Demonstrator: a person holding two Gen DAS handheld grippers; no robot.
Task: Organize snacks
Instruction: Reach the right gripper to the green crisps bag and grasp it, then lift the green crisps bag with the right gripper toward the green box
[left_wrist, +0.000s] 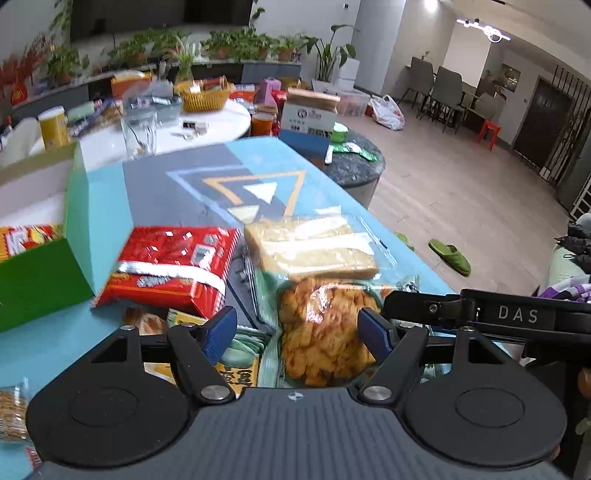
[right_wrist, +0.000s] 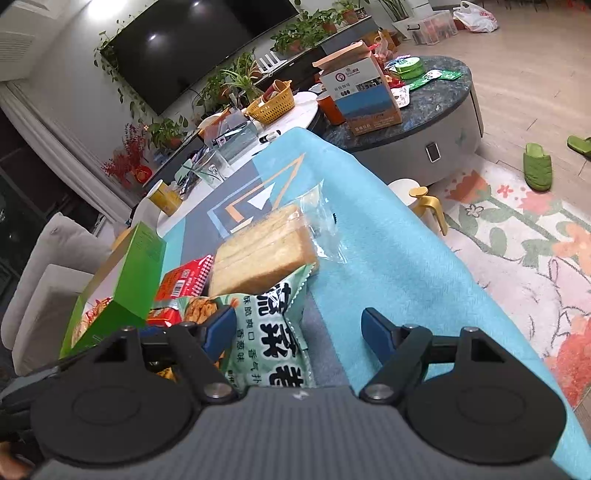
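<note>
Light-blue tablecloth with a grey panel and triangle print (left_wrist: 207, 177) covers the table, snacks piled at the near end. Open green cardboard box with white interior (left_wrist: 74, 229) sits at the left edge of the cloth; inside it, a red-and-yellow printed snack pack (left_wrist: 26, 240) lies at the bottom, rest of the interior looks bare white. Just right of the box: red foil snack bag with a silver band (left_wrist: 173, 266), leaning against the box's wall. Right of that, clear-wrapped sliced sandwich bread (left_wrist: 310, 247), resting on top of a pale-green bag with a window showing orange crackers (left_wrist: 325, 332). In the right wrist view the same green bag (right_wrist: 273, 325) shows its printed face, bread (right_wrist: 262, 251) on its far end. Left gripper (left_wrist: 297, 332) is spread wide, blue pads on either side of the cracker bag's window, not pressing on it. Right gripper (right_wrist: 299, 332) is also spread, left pad at the bag's edge, right pad over bare cloth, nothing pinched. Background: yellow woven basket (left_wrist: 203, 96) on a white round table, contents too blurred to tell.
</note>
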